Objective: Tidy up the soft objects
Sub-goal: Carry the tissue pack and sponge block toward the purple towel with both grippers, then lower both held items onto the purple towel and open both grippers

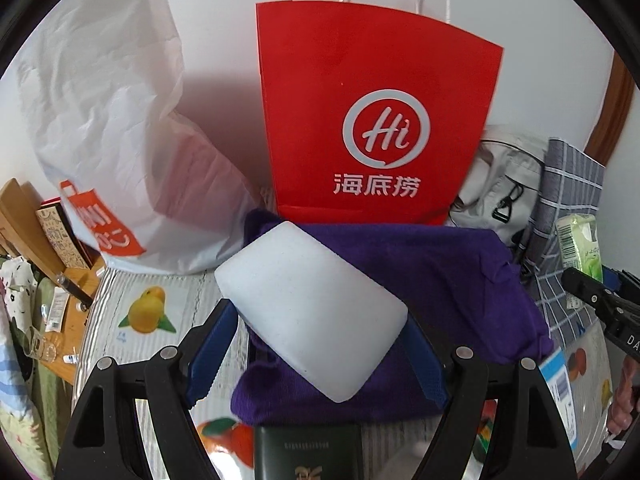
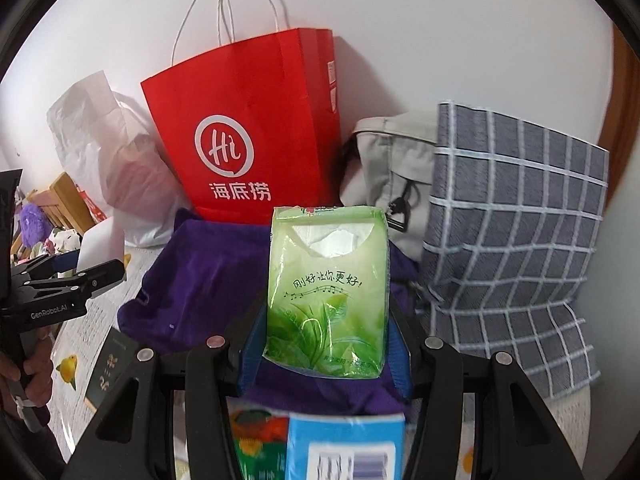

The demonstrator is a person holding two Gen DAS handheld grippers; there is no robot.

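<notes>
two handheld grippers are raised over a bed-like surface [image 1: 120, 288] covered in pale striped fabric printed with oranges and other fruit, set against a plain white wall [image 2: 440, 32]. the left gripper [image 1: 316, 332] has its blue-padded tongs pinching a white foam block [image 1: 310, 312], held tilted in the air above a purple cloth [image 1: 460, 280] that lies crumpled on the surface. the right gripper [image 2: 324, 344] has its tongs pressed onto a green tissue pack [image 2: 328, 288], held upright above the same purple cloth, its top already torn open.

leaning on the wall behind the cloth stands a red paper bag [image 1: 376, 120] with white rope handles and a white "hi" logo. to its left sags a white plastic bag [image 1: 112, 128] with an orange label. to its right sit a grey fabric bag [image 2: 392, 168] with a black clip, then a grey checked pillow [image 2: 516, 232].

a dark green booklet [image 1: 308, 454] lies near the cloth's front edge, and a blue box [image 2: 346, 444] lies just below the right gripper. at the far left edge, a wooden bedside table [image 1: 68, 320] holds small clutter, too small to identify.
</notes>
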